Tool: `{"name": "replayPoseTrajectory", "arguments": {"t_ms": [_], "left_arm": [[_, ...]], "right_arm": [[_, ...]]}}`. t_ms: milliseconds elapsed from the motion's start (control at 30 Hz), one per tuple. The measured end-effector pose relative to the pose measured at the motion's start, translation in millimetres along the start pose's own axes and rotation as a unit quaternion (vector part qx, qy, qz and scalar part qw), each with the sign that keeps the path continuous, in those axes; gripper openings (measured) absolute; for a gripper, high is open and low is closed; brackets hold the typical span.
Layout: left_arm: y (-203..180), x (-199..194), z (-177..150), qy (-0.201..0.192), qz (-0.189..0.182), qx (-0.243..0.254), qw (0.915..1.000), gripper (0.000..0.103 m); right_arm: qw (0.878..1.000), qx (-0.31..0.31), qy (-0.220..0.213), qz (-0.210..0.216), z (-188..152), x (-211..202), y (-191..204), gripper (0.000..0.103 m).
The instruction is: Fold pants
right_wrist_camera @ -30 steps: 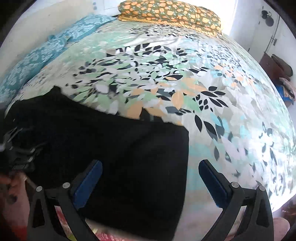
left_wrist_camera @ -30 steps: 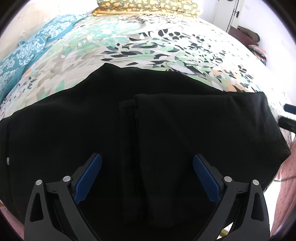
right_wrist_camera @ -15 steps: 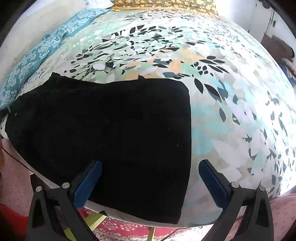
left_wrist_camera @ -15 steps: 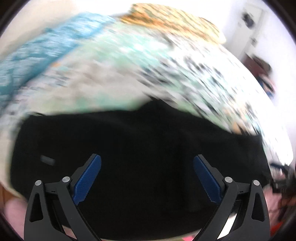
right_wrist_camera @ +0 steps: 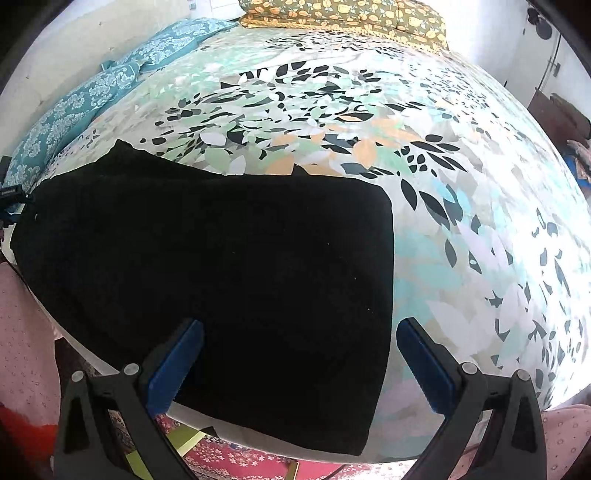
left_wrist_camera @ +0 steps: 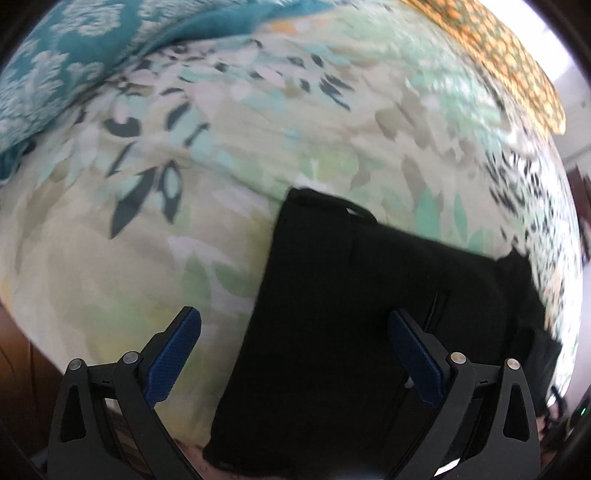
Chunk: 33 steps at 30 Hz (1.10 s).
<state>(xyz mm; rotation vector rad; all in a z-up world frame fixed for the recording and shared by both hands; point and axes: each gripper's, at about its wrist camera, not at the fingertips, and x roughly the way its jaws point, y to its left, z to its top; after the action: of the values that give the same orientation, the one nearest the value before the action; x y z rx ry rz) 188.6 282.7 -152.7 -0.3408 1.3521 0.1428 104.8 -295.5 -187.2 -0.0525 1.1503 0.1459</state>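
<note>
Black pants (right_wrist_camera: 229, 266) lie folded flat near the front edge of the bed, their right end a straight edge. In the left wrist view the same pants (left_wrist_camera: 362, 317) fill the lower right, with their left end and a small loop at the top corner. My left gripper (left_wrist_camera: 291, 350) hovers open over that left end, one finger above the bedspread and one above the cloth. My right gripper (right_wrist_camera: 299, 358) is open above the pants' right front part. Neither holds anything.
A leaf-print bedspread (right_wrist_camera: 461, 206) covers the bed. Teal pillows (right_wrist_camera: 92, 96) lie along the left side and an orange-patterned pillow (right_wrist_camera: 343, 14) at the far end. A red patterned rug (right_wrist_camera: 240, 461) shows below the bed's front edge. Pink dotted fabric (right_wrist_camera: 22, 339) is at the left.
The left gripper swung left, from over the middle of the pants to their left end. The right gripper pulled back a little; the pants lie still.
</note>
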Motion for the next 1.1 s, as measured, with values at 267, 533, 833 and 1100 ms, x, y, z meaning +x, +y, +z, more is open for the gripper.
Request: {"name": "replayPoseTrajectory", "arguments": {"t_ms": [267, 533, 833, 1100], "left_arm": [[10, -2, -9, 0.01, -0.085, -0.048, 0.9952, 0.048], [-38, -88, -30, -0.062, -0.151, -0.053, 0.9851, 0.018], [-246, -87, -92, -0.029, -0.278, 0.089, 0.956, 0.01], [-360, -34, -144, 0.021, -0.229, 0.247, 0.9414, 0.034]], "right_arm": [[1.0, 0.016, -0.006, 0.003, 1, -5, -5, 0.103], [0.999, 0.042, -0.008, 0.018, 4, -3, -15, 0.103], [0.997, 0.072, -0.023, 0.019, 7, -6, -27, 0.103], [0.972, 0.17, -0.126, 0.1, -1, -45, -72, 0.103]]}}
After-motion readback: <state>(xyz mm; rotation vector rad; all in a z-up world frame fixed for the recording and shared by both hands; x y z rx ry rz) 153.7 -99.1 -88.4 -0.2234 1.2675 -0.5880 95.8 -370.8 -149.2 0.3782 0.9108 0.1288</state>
